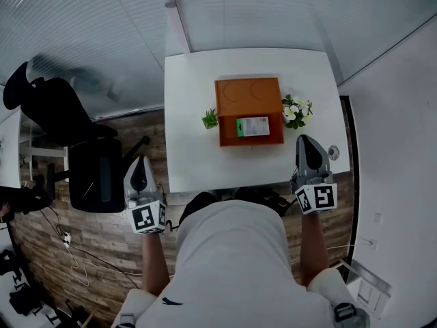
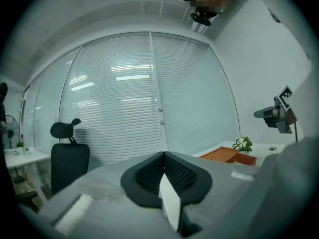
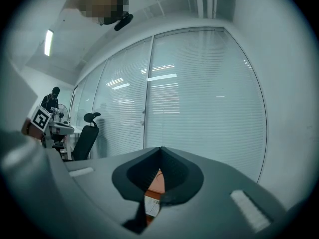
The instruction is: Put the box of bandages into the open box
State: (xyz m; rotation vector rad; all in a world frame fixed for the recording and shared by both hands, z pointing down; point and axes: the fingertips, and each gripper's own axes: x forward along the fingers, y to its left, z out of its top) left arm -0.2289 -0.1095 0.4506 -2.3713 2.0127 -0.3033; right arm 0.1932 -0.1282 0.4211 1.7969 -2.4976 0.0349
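The green and white box of bandages [image 1: 252, 126] lies inside the flat orange box [image 1: 235, 94] on the smooth white table [image 1: 194, 159], mid-frame. Leafy plants [image 1: 210, 119] [image 1: 296, 111] sit beside it. Black chair [image 1: 92, 162] at left. Your left gripper [image 1: 138, 161] and right gripper [image 1: 305, 141] are closed and empty.

The print on the bandage box [image 1: 253, 126] is too small to read in the head view. A small round object [image 1: 332, 152] near the right edge of the desk [image 1: 191, 156] cannot be identified. The person's torso [image 1: 232, 251] covers the middle of the desk's near edge. In the right gripper view, the right tongs [image 3: 160, 149] hide the open box [image 3: 158, 179] except for an orange sliver below their closed tips.
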